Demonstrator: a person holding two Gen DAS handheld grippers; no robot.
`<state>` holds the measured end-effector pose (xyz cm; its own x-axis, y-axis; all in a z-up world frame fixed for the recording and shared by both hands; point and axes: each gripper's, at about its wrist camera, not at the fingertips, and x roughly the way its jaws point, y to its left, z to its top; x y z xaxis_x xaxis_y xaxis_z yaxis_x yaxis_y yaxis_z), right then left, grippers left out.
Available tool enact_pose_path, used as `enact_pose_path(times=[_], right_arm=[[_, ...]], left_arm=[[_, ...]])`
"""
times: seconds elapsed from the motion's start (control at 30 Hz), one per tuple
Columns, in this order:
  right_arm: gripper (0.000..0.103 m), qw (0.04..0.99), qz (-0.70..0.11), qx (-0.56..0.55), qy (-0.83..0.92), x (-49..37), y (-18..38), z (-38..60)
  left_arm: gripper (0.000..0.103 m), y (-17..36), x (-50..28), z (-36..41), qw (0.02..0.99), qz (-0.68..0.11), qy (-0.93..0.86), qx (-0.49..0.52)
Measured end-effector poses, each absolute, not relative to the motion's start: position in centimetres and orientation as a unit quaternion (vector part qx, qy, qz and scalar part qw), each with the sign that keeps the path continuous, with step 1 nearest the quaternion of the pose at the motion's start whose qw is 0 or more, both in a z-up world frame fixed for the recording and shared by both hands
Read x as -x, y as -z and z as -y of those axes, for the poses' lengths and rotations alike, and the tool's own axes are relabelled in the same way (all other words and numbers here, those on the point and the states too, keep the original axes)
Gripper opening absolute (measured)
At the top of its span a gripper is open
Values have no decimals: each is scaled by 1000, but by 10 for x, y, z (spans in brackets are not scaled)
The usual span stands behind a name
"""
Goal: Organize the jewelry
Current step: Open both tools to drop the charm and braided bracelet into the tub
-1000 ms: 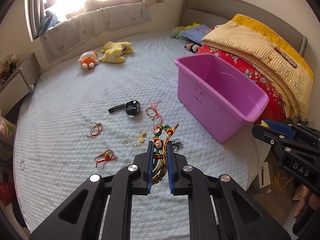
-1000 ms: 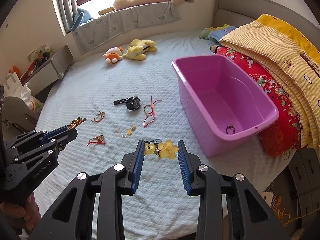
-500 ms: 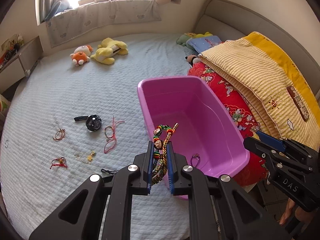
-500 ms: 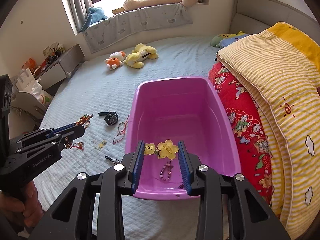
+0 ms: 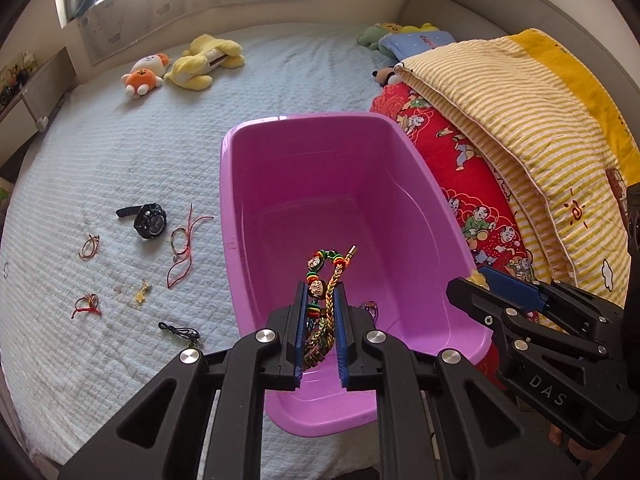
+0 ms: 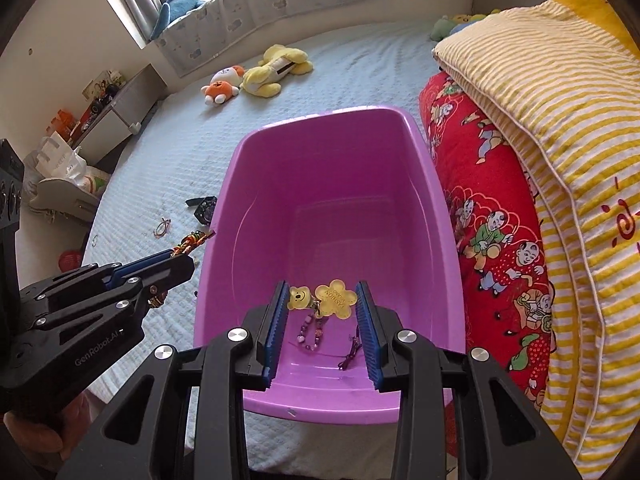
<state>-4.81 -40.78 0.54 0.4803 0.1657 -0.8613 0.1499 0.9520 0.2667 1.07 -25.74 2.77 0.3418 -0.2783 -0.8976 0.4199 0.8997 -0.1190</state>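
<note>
From my left wrist camera I see the left gripper [image 5: 320, 300] pinching a braided bracelet [image 5: 322, 308] with red, green and yellow beads, its fingers pressed close on the cord, and it hangs above the near end of the purple bin [image 5: 280, 184]. On the pale blue bedspread [image 5: 120, 152] to the left of the bin lie a black watch [image 5: 148, 220], a red cord [image 5: 182, 248], two small bracelets [image 5: 89, 246] and a dark trinket [image 5: 180, 332] near my fingers. The right gripper [image 5: 476, 280] pokes in from the right, a bit of yellow showing at its tip. A red printed quilt [image 5: 452, 184] and a yellow striped blanket [image 5: 520, 128] are stacked beside the bin. Through my right wrist camera, the right gripper [image 6: 322, 300] is clamped on a yellow bear-and-flower charm [image 6: 320, 300], its fingers set partly apart with the charm spanning between the pads, over the bin's near end. Below it, on the bin floor, lie a purple beaded bracelet [image 6: 310, 334] and a dark loop [image 6: 352, 354]. The left gripper [image 6: 180, 260] shows at the left with the braided bracelet sticking out of its tip, beside the bin's left wall.
</note>
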Motion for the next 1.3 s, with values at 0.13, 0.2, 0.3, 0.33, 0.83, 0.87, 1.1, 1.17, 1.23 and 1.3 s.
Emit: enact_pose_path(times=[0.13,0.2,0.3,0.33,0.83,0.87,1.1,1.17,1.23,1.3], right_arm=[[33,836,-527,-152,-9,41,8,409],[33,833,-532,-152,-10,38,12,409],[33,833,-536,-140,-12,34,16,409],[33,831,-538,-140,-13,32,17,410],[54,818,-553,-155,4,27,12,423],[54,817,-555,-155,4,28,11,423],[57,815,-556,-163,3,33,2,423],[58,815,-556,-164,4,33,-1,423],[58,814,-557,-163,4,34,-2,421],[58,814,-558,-163,2,35,-4,420]], left_arm=[[13,-13,-19,260,804,-557,199,-66],[13,-9,-22,261,801,-562,195,-67],[14,-6,-26,261,799,-566,191,-61],[16,-5,-27,262,798,-569,187,-61],[76,-26,-27,261,822,-539,168,-72],[76,-27,-27,261,822,-540,168,-72],[76,-33,-26,259,819,-545,166,-65],[76,-34,-26,257,819,-547,164,-64],[76,-35,-25,255,818,-548,163,-63],[76,-38,-24,252,819,-547,164,-59]])
